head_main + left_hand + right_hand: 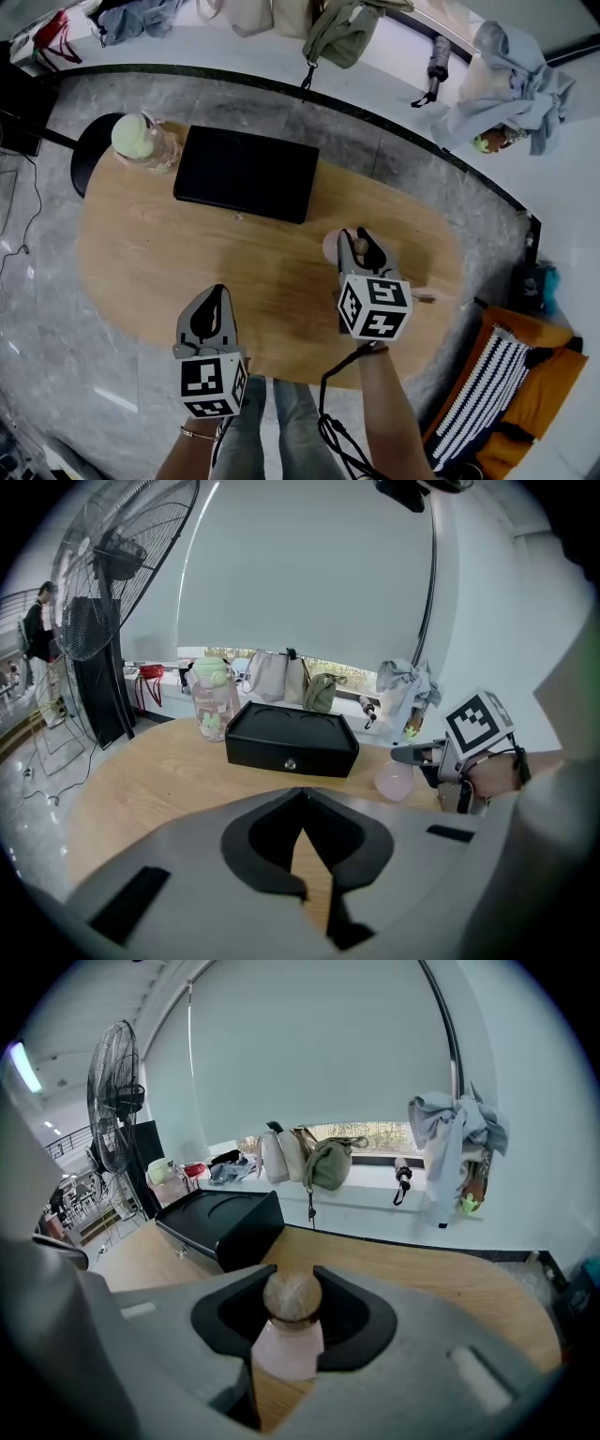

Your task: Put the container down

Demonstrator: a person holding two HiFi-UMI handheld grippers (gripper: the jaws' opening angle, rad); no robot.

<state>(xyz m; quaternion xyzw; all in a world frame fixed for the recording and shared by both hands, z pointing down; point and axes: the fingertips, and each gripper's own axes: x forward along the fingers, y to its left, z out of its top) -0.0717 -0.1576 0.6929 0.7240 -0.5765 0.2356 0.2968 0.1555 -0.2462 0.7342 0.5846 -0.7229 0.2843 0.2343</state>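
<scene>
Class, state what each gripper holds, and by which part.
Right gripper: the pink container, by its neck under the round stopper. Left gripper: nothing.

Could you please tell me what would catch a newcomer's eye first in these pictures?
The right gripper is closed on a small pink bottle with a round wooden stopper, near the right end of the oval wooden table. A black box lies at the table's far side, with a green-lidded jar beside it at the left; the left gripper hovers empty, jaws together.

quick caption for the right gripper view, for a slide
Right gripper shut on the pink container, black box beyond on the wooden table.
</scene>
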